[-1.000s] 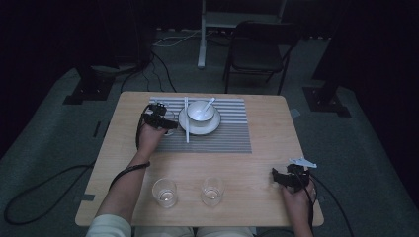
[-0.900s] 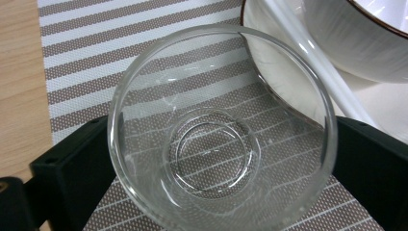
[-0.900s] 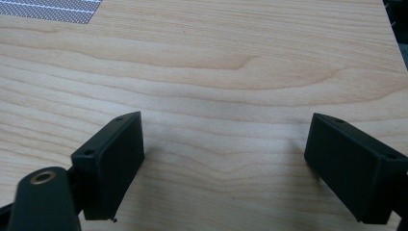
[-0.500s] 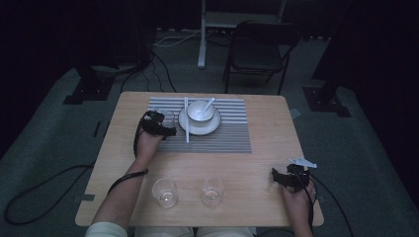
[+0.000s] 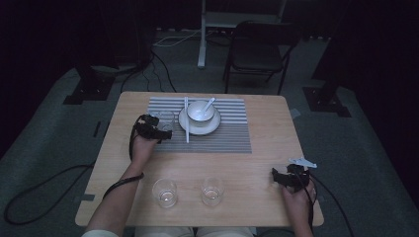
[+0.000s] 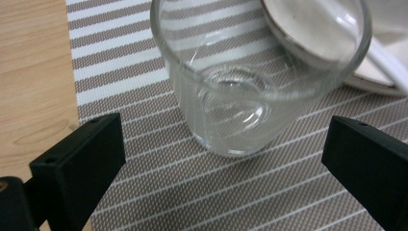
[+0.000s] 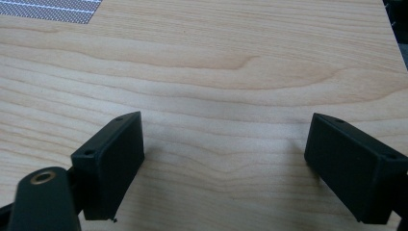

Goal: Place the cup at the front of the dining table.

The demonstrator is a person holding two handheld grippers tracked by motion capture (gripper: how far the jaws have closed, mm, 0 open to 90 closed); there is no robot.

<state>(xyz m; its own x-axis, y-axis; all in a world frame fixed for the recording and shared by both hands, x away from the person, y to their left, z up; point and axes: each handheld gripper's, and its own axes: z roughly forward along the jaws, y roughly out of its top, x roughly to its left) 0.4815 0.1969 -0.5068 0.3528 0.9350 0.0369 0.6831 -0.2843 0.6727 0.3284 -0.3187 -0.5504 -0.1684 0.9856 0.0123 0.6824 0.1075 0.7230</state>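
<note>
Clear glass is the material at the centre of this moment: a small empty tumbler (image 6: 255,82) is standing upright on a grey-and-white striped placemat (image 6: 144,72), just beside a white saucer (image 6: 308,43) lying at its two o'clock. The left gripper (image 6: 226,168) is sitting low behind the tumbler with its black jaws spread wide, one to each side of the glass and touching neither, so the glass is standing free on the mat; the wide spread looks meant to leave room on both sides of the glass. In the high view this left gripper (image 5: 157,129) is at the nine o'clock edge of the placemat (image 5: 232,138), next to a white bowl (image 5: 200,111) holding a spoon on its saucer, with a pair of white chopsticks (image 5: 187,121) lying alongside. Two more glass tumblers (image 5: 164,191) are waiting at the table's six o'clock edge. The right gripper (image 5: 289,177) is resting at four o'clock on the bare wooden table (image 5: 267,163), its jaws likewise wide apart over plain wood and holding nothing, seemingly parked out of the way.
</note>
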